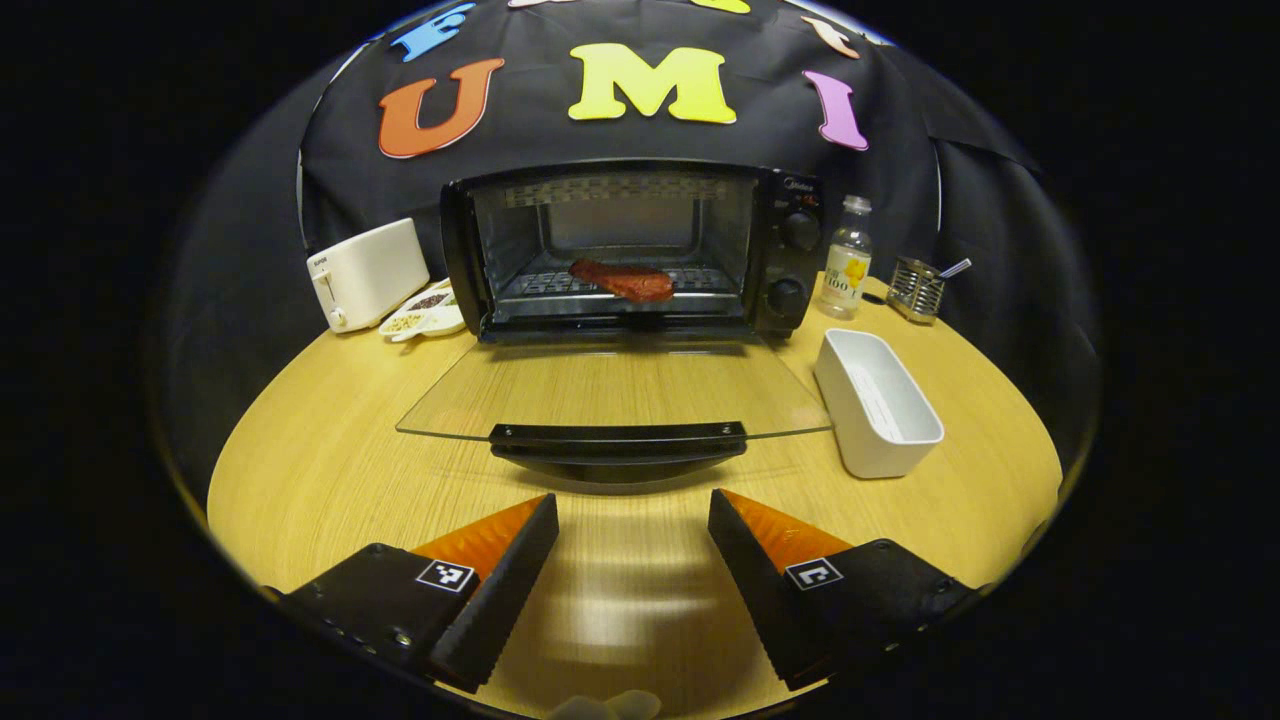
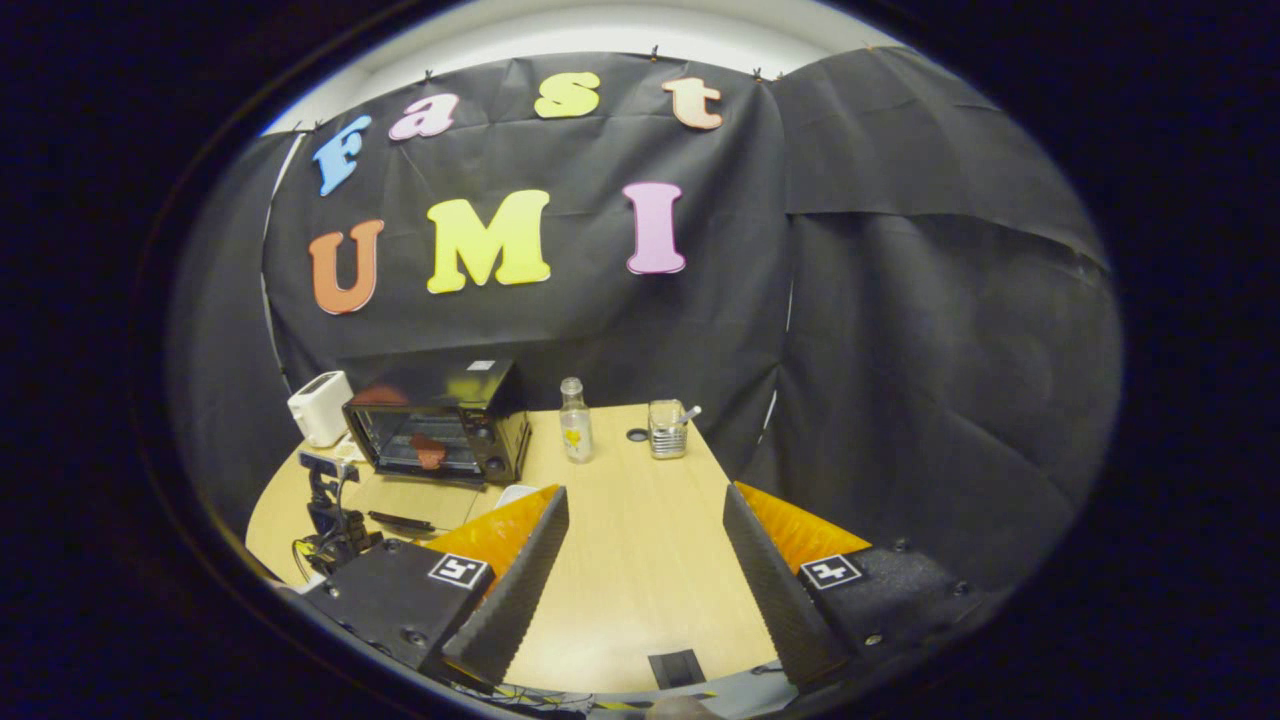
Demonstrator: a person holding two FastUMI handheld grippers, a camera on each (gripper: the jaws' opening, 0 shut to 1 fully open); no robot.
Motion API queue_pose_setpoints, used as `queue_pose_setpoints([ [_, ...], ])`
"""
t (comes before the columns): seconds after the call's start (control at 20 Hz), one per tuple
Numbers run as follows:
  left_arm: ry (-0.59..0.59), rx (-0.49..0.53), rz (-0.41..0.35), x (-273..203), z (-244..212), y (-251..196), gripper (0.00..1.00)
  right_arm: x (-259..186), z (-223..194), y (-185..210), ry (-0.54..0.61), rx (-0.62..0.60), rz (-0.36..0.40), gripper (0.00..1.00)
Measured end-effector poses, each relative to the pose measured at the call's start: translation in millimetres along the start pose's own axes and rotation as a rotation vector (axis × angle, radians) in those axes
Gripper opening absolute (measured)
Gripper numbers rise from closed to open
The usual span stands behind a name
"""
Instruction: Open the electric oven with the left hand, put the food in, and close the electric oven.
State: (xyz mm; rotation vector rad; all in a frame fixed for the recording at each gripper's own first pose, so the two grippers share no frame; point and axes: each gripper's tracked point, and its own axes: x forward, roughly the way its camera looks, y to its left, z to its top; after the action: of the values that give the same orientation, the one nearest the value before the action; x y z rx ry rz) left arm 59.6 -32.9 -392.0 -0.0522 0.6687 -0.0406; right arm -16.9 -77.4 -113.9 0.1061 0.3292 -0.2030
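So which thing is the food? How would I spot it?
Find the black oven at the back of the wooden table, its glass door folded down flat. On the wire rack inside lies the food, a reddish-brown slab, the only thing in the oven.

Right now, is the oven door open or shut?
Open: the glass door lies flat on the table, meat showing inside the oven.

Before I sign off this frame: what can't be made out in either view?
- Tray contents, left gripper view: too small, and the oven cuts off its right end.
- White dish, right gripper view: mostly hidden behind that gripper's finger.
- Left gripper, right gripper view: dark and small; its jaws can't be read there.
- Oven knob settings, left gripper view: too small.
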Motion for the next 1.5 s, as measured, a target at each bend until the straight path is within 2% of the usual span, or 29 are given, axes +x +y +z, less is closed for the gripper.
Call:
queue_pose_setpoints([
  [0.3,0.01,0.032,-0.008,17,-1,2,0.96,-5,-4,-10,0.011,0.037,-0.058,0.99],
  [0.7,0.008,0.02,-0.02,18,12,6,0.96,-5,-12,-5,0.03,0.07,-0.056,0.99],
  [1.5,-0.194,0.032,-0.065,-8,132,6,0.98,0,-23,3,0.038,0.122,-0.048,0.99],
])
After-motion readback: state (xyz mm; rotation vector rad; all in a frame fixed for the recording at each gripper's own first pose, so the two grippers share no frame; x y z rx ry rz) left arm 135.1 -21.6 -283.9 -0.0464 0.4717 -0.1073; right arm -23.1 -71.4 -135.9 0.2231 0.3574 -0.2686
